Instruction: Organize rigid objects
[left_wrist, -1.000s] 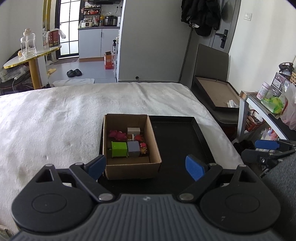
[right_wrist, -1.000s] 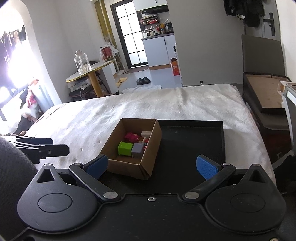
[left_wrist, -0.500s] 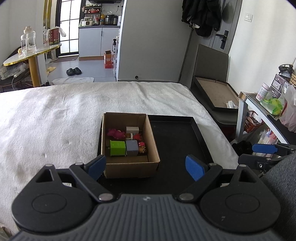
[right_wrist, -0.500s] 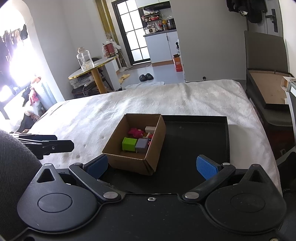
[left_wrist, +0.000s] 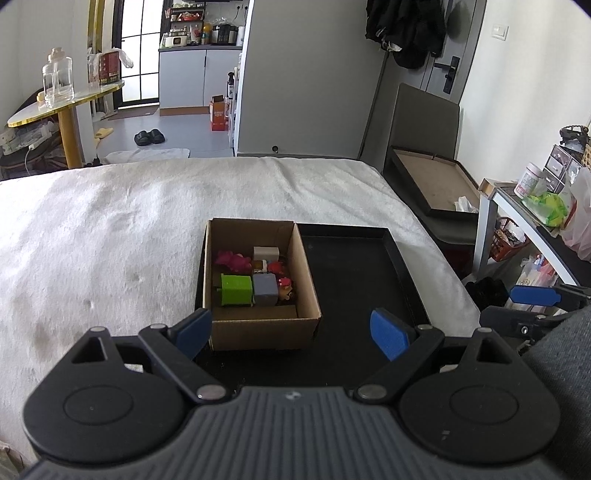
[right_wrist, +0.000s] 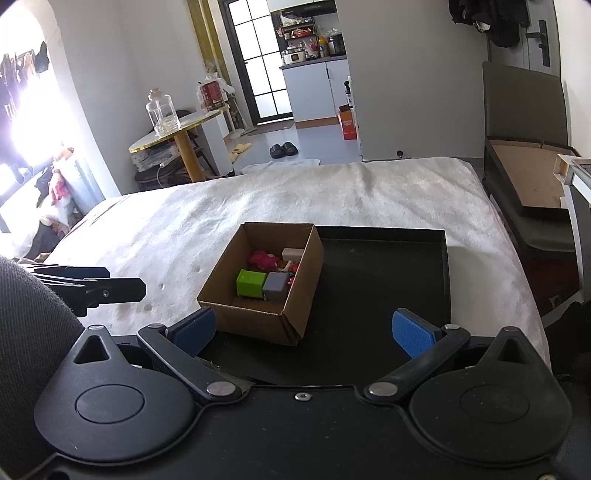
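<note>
A brown cardboard box (left_wrist: 258, 326) (right_wrist: 255, 319) stands on the left part of a black tray (left_wrist: 354, 266) (right_wrist: 384, 273) on a white bedspread. Inside lie a green cube (left_wrist: 236, 290) (right_wrist: 251, 282), a grey cube (left_wrist: 265, 290) (right_wrist: 275, 285), a pink toy (left_wrist: 232, 260) (right_wrist: 263, 259), a beige block (left_wrist: 266, 253) (right_wrist: 293, 253) and small red pieces. My left gripper (left_wrist: 291, 332) is open and empty, just short of the box's near wall. My right gripper (right_wrist: 303, 330) is open and empty too, near the box's front corner.
The white bedspread (left_wrist: 110, 229) spreads left and beyond the tray. The tray's right half is bare. A shelf with bags and jars (left_wrist: 543, 199) stands right of the bed. A dark chest holding a framed board (left_wrist: 432, 184) sits beyond it. A yellow round table (right_wrist: 177, 129) is back left.
Both grippers have drawn back and risen slightly, so the box and tray sit a little farther off. Fingers stayed open. Nothing in the box moved.
</note>
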